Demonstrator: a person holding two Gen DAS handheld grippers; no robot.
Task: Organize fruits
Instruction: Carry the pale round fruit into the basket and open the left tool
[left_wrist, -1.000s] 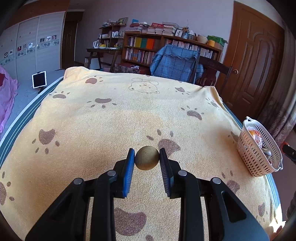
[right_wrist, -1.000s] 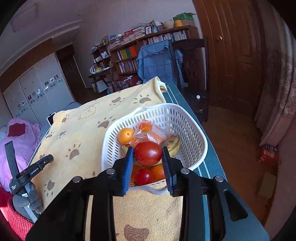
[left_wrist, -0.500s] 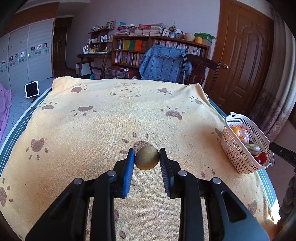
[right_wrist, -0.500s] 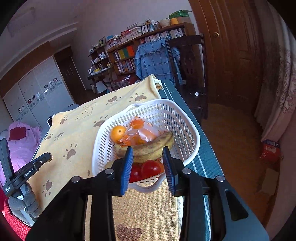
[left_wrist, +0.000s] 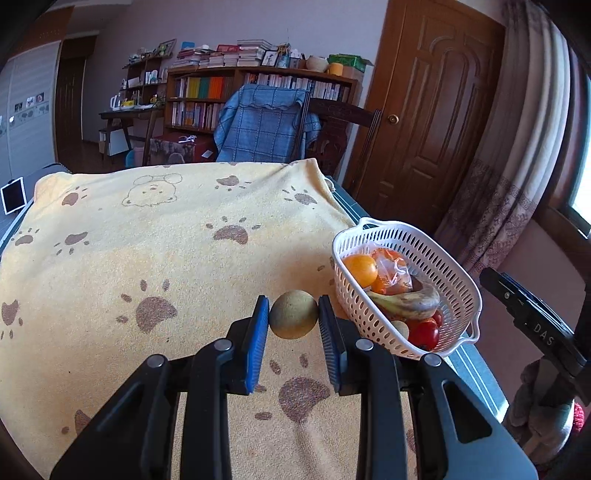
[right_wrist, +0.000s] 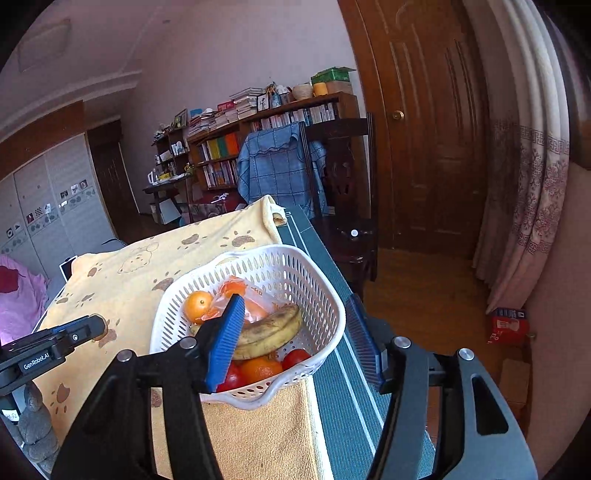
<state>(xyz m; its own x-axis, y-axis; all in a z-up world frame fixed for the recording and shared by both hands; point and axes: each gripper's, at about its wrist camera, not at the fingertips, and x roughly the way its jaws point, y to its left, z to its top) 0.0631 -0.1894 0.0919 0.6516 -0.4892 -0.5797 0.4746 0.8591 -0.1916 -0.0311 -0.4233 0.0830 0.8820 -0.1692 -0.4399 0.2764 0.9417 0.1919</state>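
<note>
Daylight enters from the right; both fisheye views are sharp, bowed and dark-cornered.

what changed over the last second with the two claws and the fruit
The right claw let go of its tomato into the white basket, and its jaws have just been opening, nothing between them. The left claw carried the round brownish fruit toward the basket, still gripped.
</note>
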